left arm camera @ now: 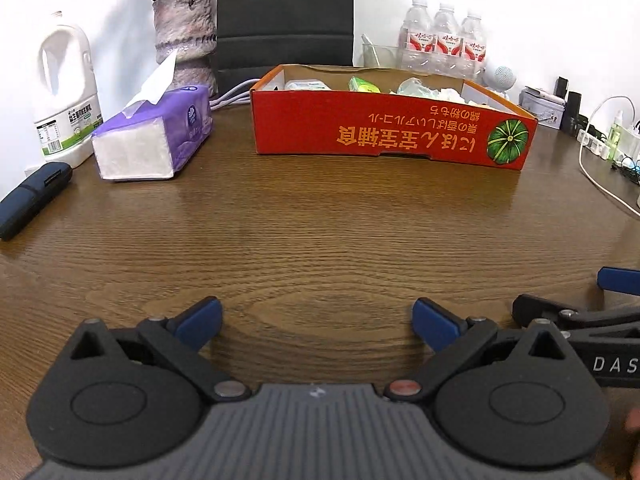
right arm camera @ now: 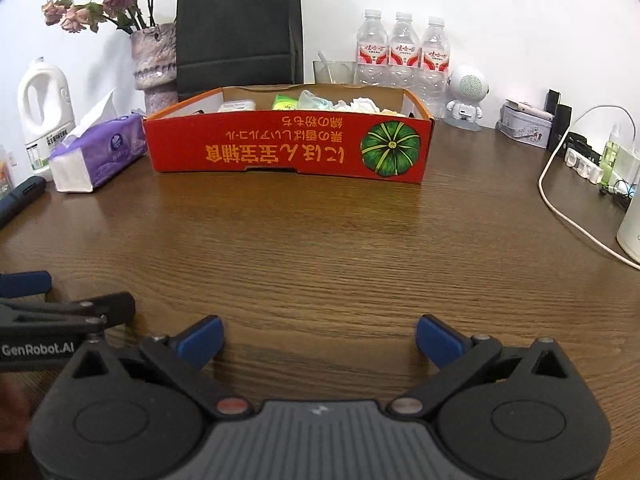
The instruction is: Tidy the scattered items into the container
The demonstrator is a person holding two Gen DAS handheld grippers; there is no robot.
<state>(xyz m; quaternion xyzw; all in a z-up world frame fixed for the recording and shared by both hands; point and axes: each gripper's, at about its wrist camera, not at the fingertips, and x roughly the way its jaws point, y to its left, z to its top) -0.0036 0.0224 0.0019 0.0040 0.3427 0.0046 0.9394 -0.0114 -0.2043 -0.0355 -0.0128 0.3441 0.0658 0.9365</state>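
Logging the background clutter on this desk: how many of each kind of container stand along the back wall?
Water bottles: 3
White jug: 1
Vase of flowers: 1
Black paper bag: 1
Clear glass: 1
Total: 7

Looks like a lived-in home or small office desk against a white wall: brown wood-grain table (right arm camera: 320, 240), dried roses in a vase (right arm camera: 154, 60) at 11 o'clock, tissue pack (right arm camera: 100, 152) and milk jug (right arm camera: 44, 108) around 10, three water bottles (right arm camera: 402, 52) at 1, power strip (right arm camera: 584, 164) with cables at 3.
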